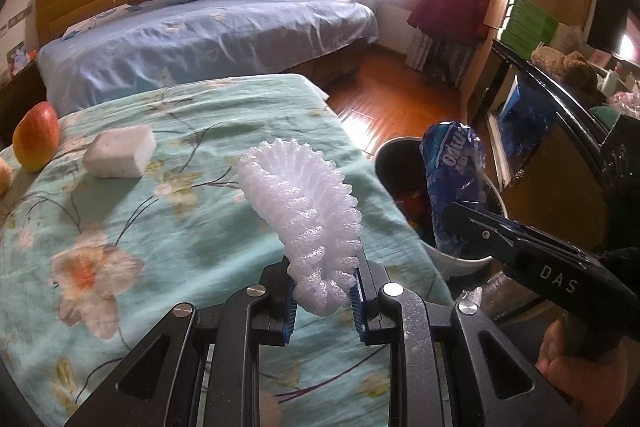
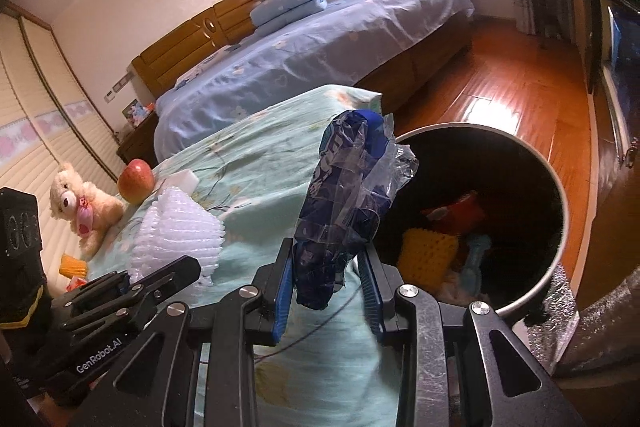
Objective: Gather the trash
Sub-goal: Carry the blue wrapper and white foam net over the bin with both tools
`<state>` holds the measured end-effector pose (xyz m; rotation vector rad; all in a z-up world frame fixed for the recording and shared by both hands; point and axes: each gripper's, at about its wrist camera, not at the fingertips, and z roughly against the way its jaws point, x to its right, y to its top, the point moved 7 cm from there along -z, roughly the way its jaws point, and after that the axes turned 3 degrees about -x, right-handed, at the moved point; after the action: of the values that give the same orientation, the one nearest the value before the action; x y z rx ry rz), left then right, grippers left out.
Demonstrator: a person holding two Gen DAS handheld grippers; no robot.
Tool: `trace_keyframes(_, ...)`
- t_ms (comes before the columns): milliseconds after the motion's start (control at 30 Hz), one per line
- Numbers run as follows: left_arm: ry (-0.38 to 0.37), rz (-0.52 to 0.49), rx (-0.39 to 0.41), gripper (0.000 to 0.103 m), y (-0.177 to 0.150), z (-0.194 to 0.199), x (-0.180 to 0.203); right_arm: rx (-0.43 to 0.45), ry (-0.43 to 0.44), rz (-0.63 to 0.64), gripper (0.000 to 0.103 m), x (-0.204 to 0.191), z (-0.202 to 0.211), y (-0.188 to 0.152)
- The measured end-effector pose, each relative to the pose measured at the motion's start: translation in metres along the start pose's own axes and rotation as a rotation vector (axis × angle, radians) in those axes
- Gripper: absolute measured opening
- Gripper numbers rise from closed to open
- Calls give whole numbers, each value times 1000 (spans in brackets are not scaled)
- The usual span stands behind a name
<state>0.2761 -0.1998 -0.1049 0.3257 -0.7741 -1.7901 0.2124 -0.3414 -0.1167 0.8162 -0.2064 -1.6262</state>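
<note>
Beside bin [image 2: 556, 187], short of rim: left tool [image 1: 324, 291] clamped on foam net [image 1: 304, 219], right tool [image 2: 328, 287] pinching blue wrapper [image 2: 348, 195]. Released early, likely dropped onto worktop [image 1: 160, 227] or floor.

The bin [image 1: 472, 259] is half hidden behind the wrapper [image 1: 452, 187]. The tablecloth [image 1: 120, 211] print is blurred. The hand [image 1: 576, 387] is cut off by the frame edge.
</note>
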Motion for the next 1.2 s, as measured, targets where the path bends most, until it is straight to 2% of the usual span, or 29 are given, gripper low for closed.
trace_keyframes(1200,-58,-100,-58,21,23,-57,65,-18,-110,-74,32,87,0,17)
